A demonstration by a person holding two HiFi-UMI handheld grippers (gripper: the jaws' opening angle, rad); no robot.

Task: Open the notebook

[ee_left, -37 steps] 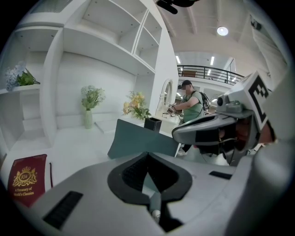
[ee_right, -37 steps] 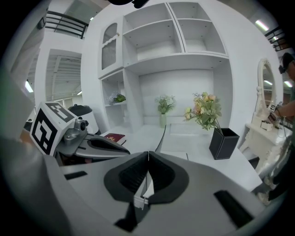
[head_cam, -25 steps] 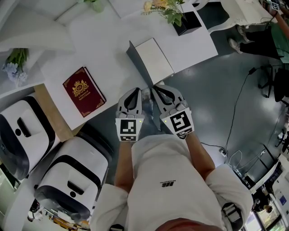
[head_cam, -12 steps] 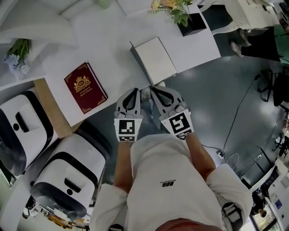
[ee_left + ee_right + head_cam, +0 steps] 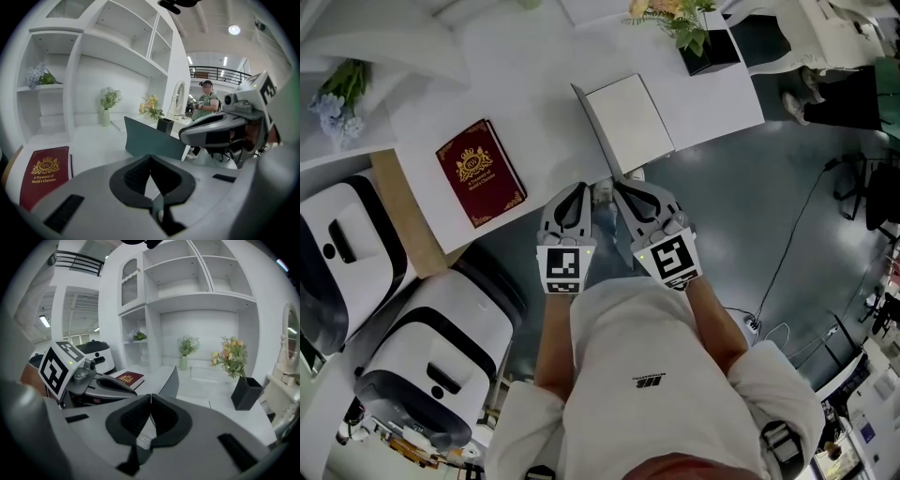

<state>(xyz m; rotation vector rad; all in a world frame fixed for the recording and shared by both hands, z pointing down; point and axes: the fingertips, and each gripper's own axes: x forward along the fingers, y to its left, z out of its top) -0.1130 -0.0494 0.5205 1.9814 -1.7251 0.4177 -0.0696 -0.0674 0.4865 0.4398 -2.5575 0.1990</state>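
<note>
On the white table [image 5: 534, 94] lie two books. A dark red hardback with gold print [image 5: 480, 172] [image 5: 44, 176] [image 5: 130, 378] rests at the left. To its right sits a white-topped notebook [image 5: 630, 120], with a dark grey panel [image 5: 152, 139] [image 5: 170, 384] standing up along its left edge. I hold both grippers side by side close to my body, just short of the table's front edge. The left gripper [image 5: 578, 189] [image 5: 150, 157] is shut and empty. So is the right gripper [image 5: 624, 185] [image 5: 150, 397]. Neither touches a book.
Two white-and-black machines [image 5: 431, 361] [image 5: 337, 253] stand on the floor at my left. A black vase of flowers [image 5: 708, 47] sits at the table's far right, blue flowers [image 5: 337, 94] at the far left. White shelving [image 5: 201, 310] rises behind. A person [image 5: 205, 101] stands far off.
The head view has drifted, so the table and its books sit slightly further right in the picture. Both grippers stay shut and in the same place.
</note>
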